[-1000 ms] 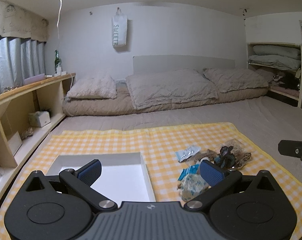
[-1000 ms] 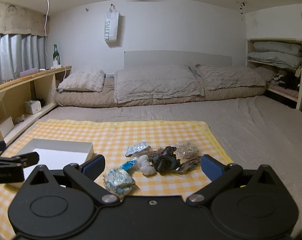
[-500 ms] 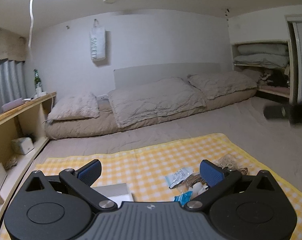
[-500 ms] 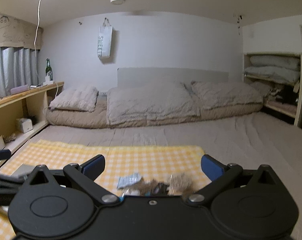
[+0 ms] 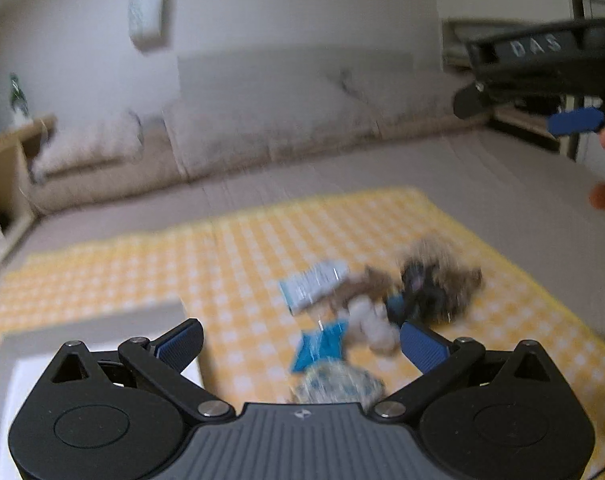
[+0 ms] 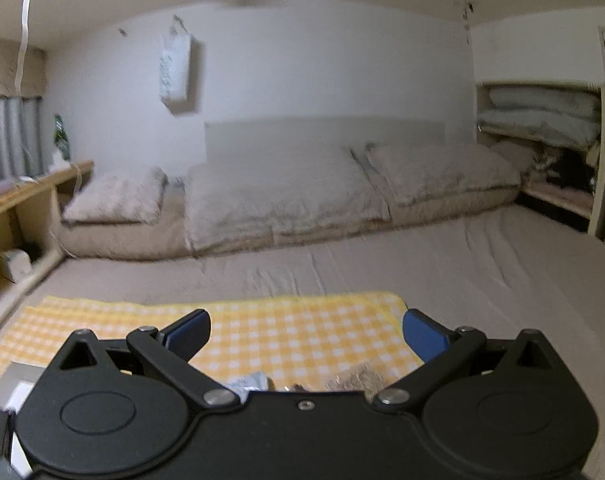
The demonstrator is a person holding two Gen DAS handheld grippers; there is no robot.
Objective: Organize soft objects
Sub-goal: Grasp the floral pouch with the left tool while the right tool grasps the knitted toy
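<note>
Left gripper (image 5: 300, 338) jaws released above blurred soft-item pile (image 5: 382, 304) on yellow checkered cloth (image 5: 230, 256); white box (image 5: 98, 320) at 8 o'clock. Right gripper (image 6: 306, 330) jaws released, empty.

- Pillows (image 6: 286, 196) lie in a row against the wall.
- A bottle (image 6: 61, 142) stands on the wooden shelf (image 6: 34, 184).
- A bag (image 6: 175, 72) hangs on the wall.
- Folded bedding (image 6: 542, 114) fills the right alcove.
</note>
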